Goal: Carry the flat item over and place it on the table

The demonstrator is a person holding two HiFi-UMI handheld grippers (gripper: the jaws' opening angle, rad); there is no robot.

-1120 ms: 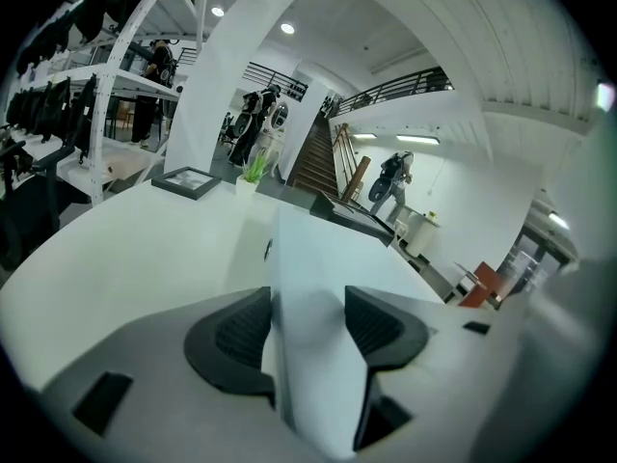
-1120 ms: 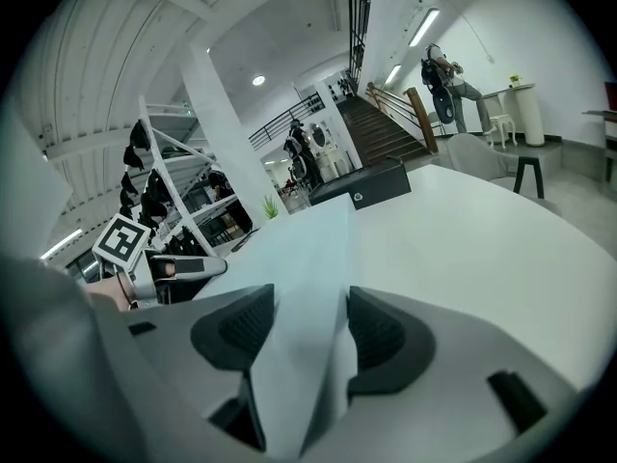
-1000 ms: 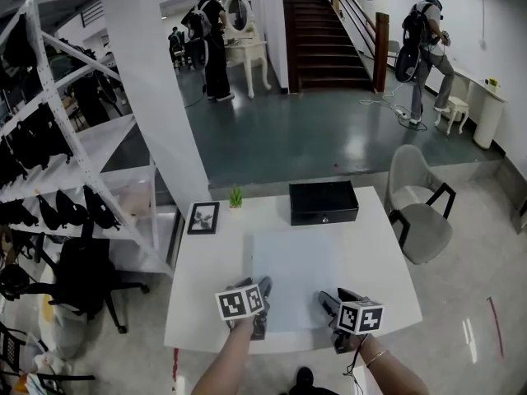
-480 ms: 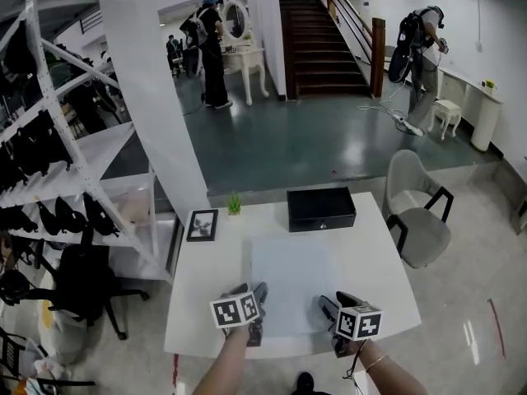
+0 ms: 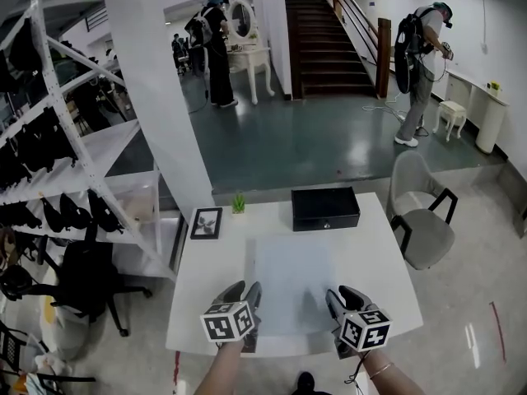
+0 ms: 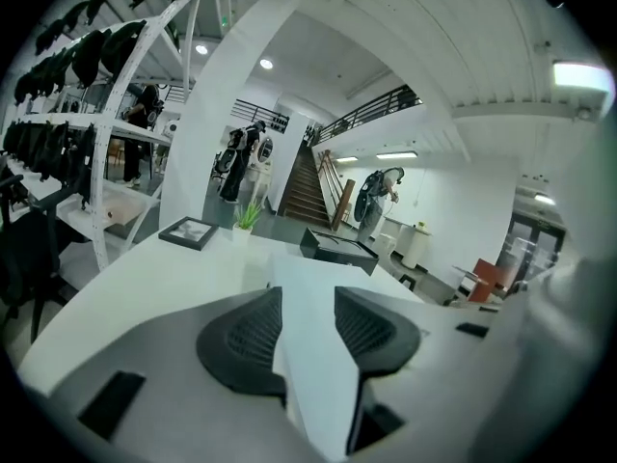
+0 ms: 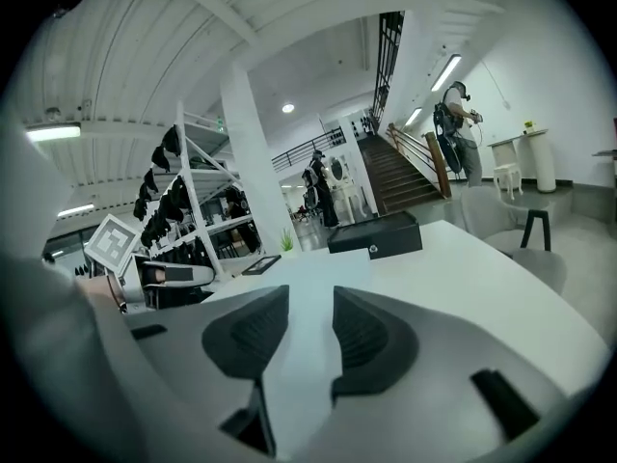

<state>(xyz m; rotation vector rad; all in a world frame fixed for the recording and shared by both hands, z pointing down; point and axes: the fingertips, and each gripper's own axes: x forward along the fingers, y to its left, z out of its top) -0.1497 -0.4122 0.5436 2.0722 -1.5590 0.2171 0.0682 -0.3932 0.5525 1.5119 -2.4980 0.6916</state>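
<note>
Head view: the sheet (image 5: 292,280) is lying flat on the surface (image 5: 202,295). Its near edge is being straddled by the left claw (image 5: 245,296) and the right claw (image 5: 344,300).

Left gripper view: the jaws are being closed with the sheet's edge between them, and the pads are not yet pressing.

Right gripper view: the same is being observed. The jaws are closing around the edge but are not clenched.

Judgement: the grasp is being taken. The next move calls for both claws to be clenched fully and raised level together.
</note>
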